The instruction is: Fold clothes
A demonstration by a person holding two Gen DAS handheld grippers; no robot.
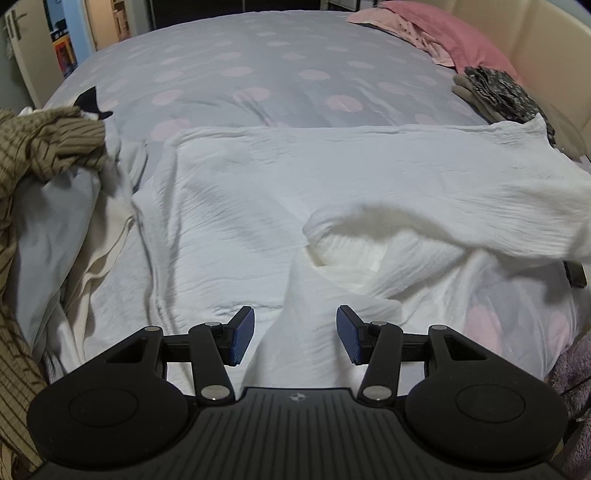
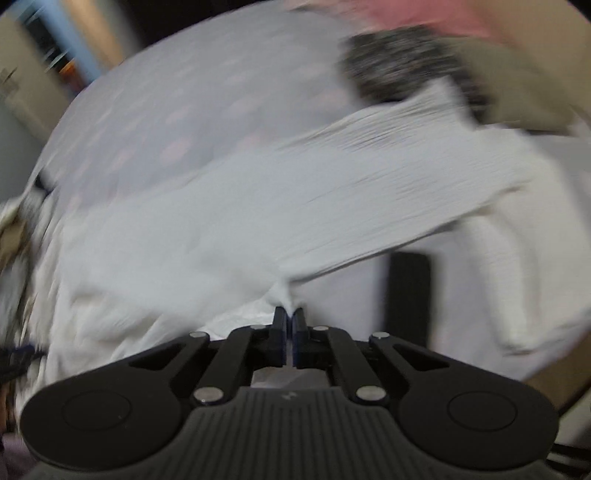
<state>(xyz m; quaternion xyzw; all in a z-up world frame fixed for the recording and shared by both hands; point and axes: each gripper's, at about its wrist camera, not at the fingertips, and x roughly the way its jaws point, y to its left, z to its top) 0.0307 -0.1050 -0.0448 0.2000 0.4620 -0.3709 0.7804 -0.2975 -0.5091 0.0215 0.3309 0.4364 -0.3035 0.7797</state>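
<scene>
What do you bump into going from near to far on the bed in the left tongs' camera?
Left tongs → white garment → spotted grey bedcover → pink pillow.

A grey duvet cover with pale pink dots spreads across the bed. A pink pillow lies at its far right corner against a cream padded headboard. What may be a dark phone lies near the right edge
</scene>
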